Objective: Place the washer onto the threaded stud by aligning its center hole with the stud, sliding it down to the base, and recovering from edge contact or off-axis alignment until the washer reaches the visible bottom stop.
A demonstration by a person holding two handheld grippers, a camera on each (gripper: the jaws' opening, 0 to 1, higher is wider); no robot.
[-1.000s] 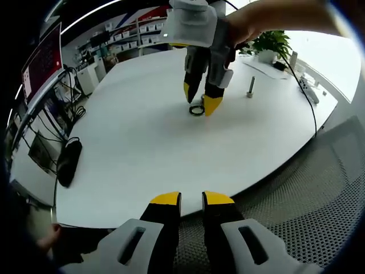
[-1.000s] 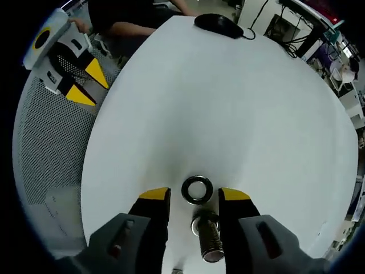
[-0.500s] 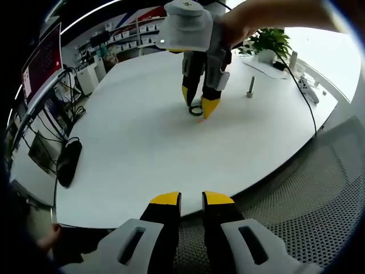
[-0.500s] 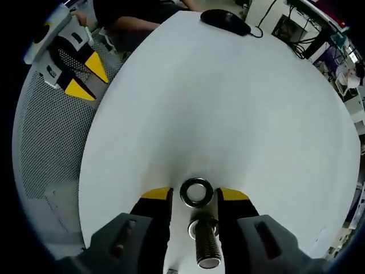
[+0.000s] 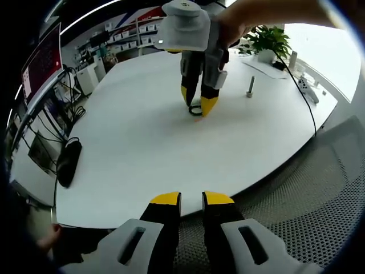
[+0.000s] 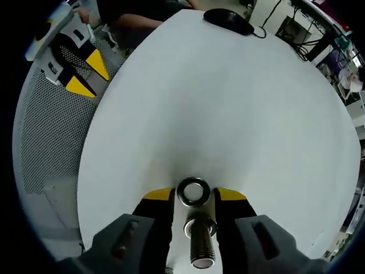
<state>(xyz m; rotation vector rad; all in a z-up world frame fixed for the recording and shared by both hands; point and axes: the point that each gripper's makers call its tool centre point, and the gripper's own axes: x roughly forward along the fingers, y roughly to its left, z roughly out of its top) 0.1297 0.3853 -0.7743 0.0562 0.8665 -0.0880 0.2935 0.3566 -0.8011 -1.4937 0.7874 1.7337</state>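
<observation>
Right gripper (image 6: 194, 195): yellow-tipped jaws narrowed, bracketing the washer (image 6: 192, 190), which lies flat on the white table (image 6: 239, 103), hole facing up; whether the tips touch its rim cannot be told. A threaded bolt (image 6: 202, 242) lies between the jaws just behind the washer, long axis running along the jaws.

Left gripper (image 5: 191, 198): jaws nearly together, nothing between them, held off the table edge over a mesh chair seat (image 5: 319, 194).

Threaded stud (image 5: 251, 87) stands upright, well apart from the washer. Black mouse (image 5: 67, 162) near the table's far side.
</observation>
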